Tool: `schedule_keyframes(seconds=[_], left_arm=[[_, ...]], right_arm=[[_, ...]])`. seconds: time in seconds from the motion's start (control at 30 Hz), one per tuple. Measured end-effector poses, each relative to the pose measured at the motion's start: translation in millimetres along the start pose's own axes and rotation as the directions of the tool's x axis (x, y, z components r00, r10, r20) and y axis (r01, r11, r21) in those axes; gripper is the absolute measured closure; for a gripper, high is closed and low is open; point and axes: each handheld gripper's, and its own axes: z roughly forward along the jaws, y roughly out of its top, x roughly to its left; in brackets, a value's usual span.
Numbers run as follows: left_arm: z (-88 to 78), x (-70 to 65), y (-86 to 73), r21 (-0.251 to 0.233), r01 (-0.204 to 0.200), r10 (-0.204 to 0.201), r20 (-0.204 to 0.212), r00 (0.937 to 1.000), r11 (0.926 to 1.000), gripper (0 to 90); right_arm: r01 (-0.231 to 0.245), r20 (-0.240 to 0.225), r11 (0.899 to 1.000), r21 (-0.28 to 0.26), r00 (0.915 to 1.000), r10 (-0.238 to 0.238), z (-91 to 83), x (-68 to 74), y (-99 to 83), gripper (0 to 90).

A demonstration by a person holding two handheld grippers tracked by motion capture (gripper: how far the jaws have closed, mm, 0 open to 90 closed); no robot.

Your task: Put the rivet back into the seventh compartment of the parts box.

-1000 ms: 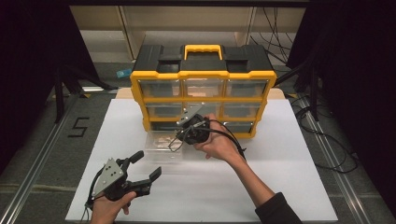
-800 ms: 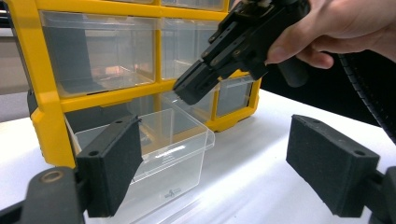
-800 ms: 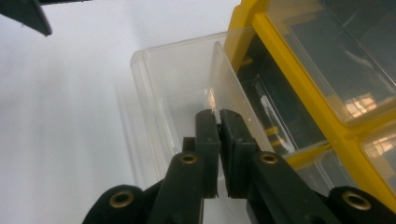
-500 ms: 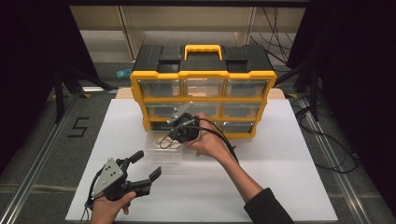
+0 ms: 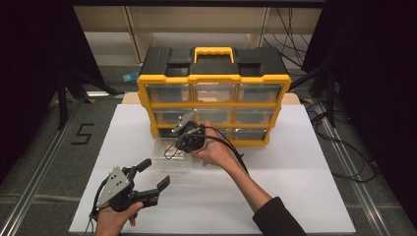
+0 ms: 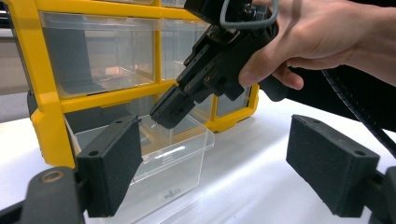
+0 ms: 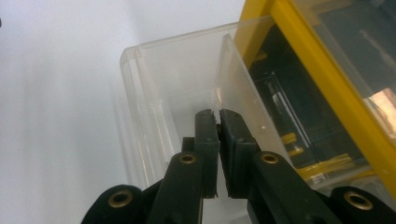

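Right hand-held gripper (image 7: 218, 116) pressed together, tips inside pulled-out clear drawer (image 7: 159, 84); left hand-held gripper (image 5: 152, 173) spread, near drawer.

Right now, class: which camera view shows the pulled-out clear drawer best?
The left gripper view: the clear drawer shows its front, side and rim, the right tongs dipping in. The right gripper view gives a close-up of its inside; the high view shows it small and partly covered.

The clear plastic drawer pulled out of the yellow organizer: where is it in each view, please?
High view: clear plastic drawer lies left of centre on the white table, before the yellow organizer.
Left gripper view: lower centre, under the right gripper.
Right gripper view: upper centre, beyond the shut jaws.
Shared landmark: the organizer's yellow frame.
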Motion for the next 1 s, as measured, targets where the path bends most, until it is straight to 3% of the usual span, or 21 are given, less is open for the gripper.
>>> schedule_keyframes(seconds=[0.1, 0.13, 0.17, 0.37, 0.67, 0.83, 1.0], left_arm=[[-0.1, 0.2, 0.1, -0.001, 0.001, -0.001, 0.0, 1.0, 1.0, 18.0], [-0.1, 0.3, 0.1, -0.001, 0.0, 0.0, 0.0, 1.0, 1.0, 18.0], [-0.1, 0.3, 0.0, -0.001, 0.0, 0.0, 0.0, 1.0, 1.0, 18.0], [0.1, 0.0, -0.1, 0.0, -0.001, 0.001, 0.001, 1.0, 1.0, 18.0], [0.5, -0.2, -0.5, 0.005, -0.001, 0.001, 0.001, 1.0, 1.0, 18.0], [0.6, 0.2, -0.8, 0.006, 0.0, 0.0, -0.002, 1.0, 1.0, 18.0], [1.1, 0.1, -0.5, 0.004, -0.007, 0.007, -0.001, 1.0, 1.0, 18.0]], right_arm=[[-0.015, -0.006, 1.0, 0.005, 0.9999, 0.015, 2.0, -0.3, -0.3, 77.0], [-0.036, 0.0, 0.999, -0.002, 0.9994, 0.036, 0.3, 0.0, -0.3, 69.2], [-0.036, 0.0, 0.999, -0.002, 0.9994, 0.036, 0.3, 0.0, -0.3, 69.2], [-0.054, 0.035, 0.997, -0.055, 0.9978, 0.055, -14.8, -1.7, -2.2, 47.5], [-0.045, 0.043, 0.993, -0.113, 0.9978, 0.05, -30.5, 0.6, -12.2, 37.9], [-0.057, 0.059, 0.982, -0.178, 0.9959, 0.069, -43.5, 4.0, -23.9, 34.1], [-0.066, 0.067, 0.979, -0.194, 0.9945, 0.08, -53.7, 8.6, -35.9, 32.5]])
